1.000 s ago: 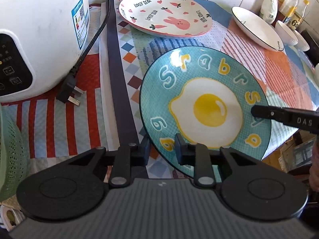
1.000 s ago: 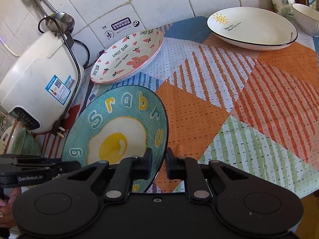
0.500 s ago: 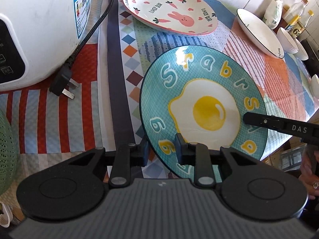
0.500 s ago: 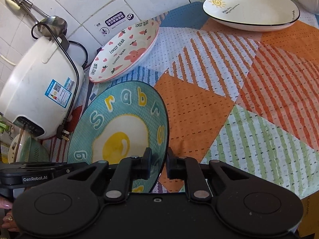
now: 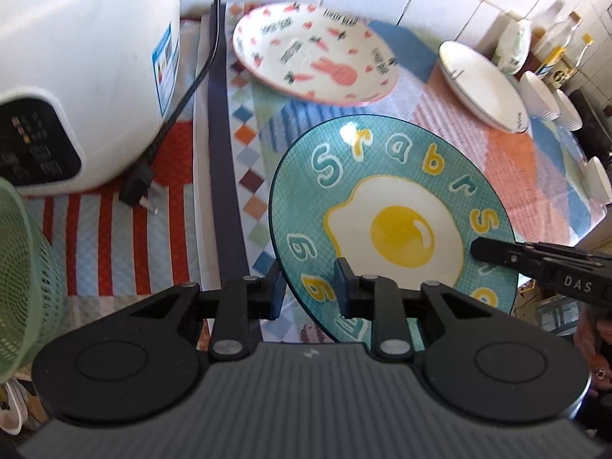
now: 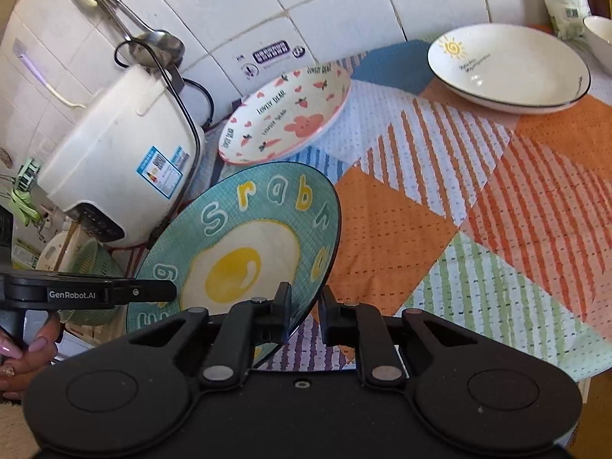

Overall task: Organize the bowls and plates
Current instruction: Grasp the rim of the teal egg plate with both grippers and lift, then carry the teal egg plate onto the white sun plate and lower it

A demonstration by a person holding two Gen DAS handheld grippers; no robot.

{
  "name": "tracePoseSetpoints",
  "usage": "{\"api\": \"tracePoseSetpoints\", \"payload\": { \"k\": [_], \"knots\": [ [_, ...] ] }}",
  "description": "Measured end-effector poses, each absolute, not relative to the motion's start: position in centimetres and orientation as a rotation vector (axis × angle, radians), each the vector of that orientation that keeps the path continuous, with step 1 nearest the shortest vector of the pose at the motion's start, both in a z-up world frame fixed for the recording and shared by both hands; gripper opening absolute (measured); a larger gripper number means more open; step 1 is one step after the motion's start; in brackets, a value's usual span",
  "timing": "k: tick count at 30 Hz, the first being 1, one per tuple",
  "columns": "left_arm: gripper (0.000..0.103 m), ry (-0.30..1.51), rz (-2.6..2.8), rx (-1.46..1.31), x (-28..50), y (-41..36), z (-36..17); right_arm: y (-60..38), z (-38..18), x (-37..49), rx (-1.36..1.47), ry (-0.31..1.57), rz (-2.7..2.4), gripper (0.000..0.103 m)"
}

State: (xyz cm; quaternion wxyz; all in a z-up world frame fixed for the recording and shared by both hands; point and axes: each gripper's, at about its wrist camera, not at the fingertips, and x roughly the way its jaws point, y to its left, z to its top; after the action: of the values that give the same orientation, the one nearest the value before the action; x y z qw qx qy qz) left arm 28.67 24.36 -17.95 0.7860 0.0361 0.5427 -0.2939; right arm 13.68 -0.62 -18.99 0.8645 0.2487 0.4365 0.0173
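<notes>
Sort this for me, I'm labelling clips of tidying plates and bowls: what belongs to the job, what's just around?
Job: egg plate, held by both grippers; rabbit plate; sun plate; white bowls.
Around: rice cooker, green basket, bottles.

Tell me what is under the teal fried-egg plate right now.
Only patterned tablecloth shows around and below the teal plate, held by its rim in both grippers. The patch directly under it is covered, so nothing more can be told.

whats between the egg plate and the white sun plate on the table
Only bare patterned tablecloth. In the right wrist view the stretch from the egg plate to the sun plate holds nothing; the bunny plate sits off to the side.
</notes>
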Motion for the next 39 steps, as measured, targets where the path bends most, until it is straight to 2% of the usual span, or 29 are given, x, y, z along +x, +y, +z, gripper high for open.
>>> {"api": "tracePoseSetpoints", "payload": {
  "k": [13, 18, 24, 30, 39],
  "knots": [
    [0.024, 1.109, -0.744, 0.115, 28.4, 19.0, -12.6, -4.8, -14.8, 10.9, 0.521, 0.81, -0.013, 0.02],
    [0.024, 1.147, -0.801, 0.14, 28.8, 15.0, -12.3, -7.8, -14.5, 9.5, 0.537, 0.793, -0.052, 0.02],
    [0.024, 1.088, -0.813, 0.211, 29.2, 8.9, -11.6, -12.5, -14.4, 10.2, 0.538, 0.768, -0.077, 0.02],
    [0.024, 1.07, -0.792, 0.168, 31.2, 3.6, -11.4, -17.9, -14.0, 11.6, 0.511, 0.739, -0.078, 0.021],
    [0.024, 1.061, -0.703, 0.132, 33.8, -2.9, -13.4, -24.2, -16.3, 14.8, 0.513, 0.775, -0.062, 0.021]
  ]
}}
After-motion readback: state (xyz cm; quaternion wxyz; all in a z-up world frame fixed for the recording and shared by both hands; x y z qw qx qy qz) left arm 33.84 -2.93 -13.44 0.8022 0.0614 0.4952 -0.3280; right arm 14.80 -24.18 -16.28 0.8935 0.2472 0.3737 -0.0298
